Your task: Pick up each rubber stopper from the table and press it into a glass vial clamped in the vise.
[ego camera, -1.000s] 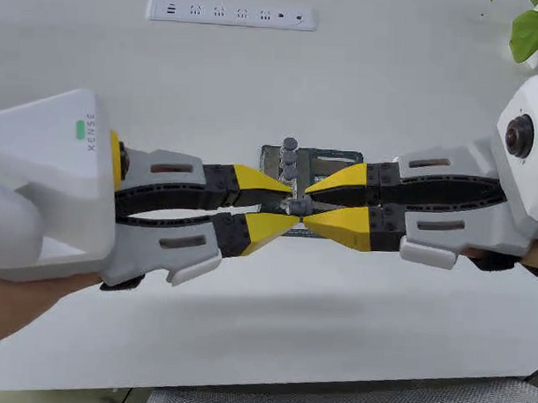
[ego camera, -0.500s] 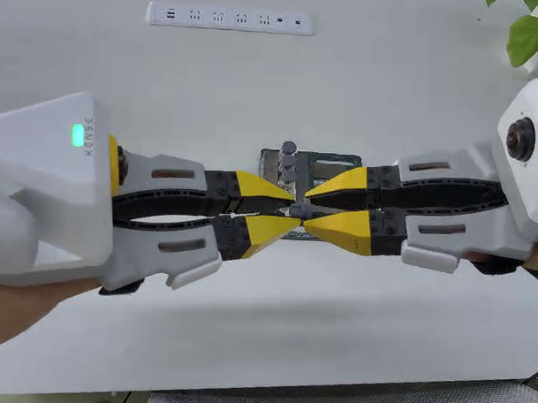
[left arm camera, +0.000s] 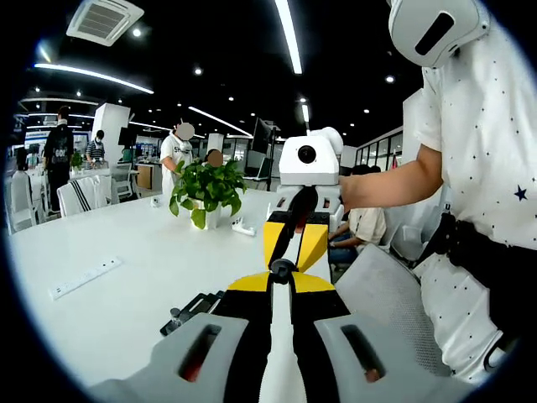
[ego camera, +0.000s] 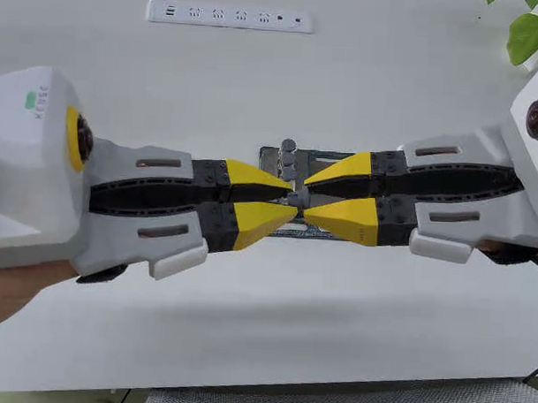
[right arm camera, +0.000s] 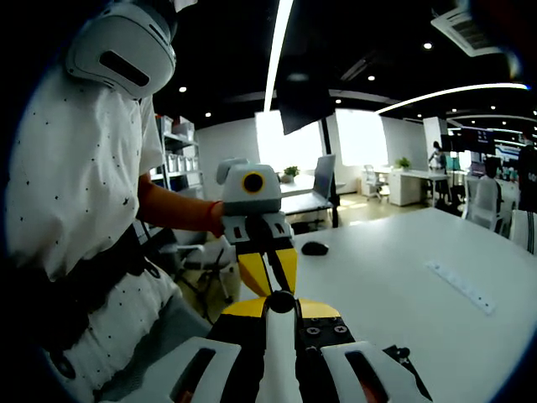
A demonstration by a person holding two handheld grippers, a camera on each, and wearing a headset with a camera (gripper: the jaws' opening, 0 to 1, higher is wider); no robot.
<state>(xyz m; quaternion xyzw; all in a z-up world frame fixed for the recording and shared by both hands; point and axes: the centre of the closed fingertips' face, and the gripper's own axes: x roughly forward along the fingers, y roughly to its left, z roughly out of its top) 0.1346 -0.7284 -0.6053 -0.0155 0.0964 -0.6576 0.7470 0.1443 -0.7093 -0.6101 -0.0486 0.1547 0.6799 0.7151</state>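
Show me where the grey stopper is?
In the head view, the grey stopper sits mid-picture where the left tongs and right tongs meet tip to tip, close by the vise.

a white desk (ego camera: 247, 324) carries a white power strip (ego camera: 229, 15) near its far edge and a leafy potted plant (left arm camera: 205, 189) toward its far right corner. around it is an open-plan office with a dark ceiling, long light strips (left arm camera: 289, 34), an air vent (left arm camera: 104, 20), bright windows (right arm camera: 361, 138) and shelving (right arm camera: 178, 155).
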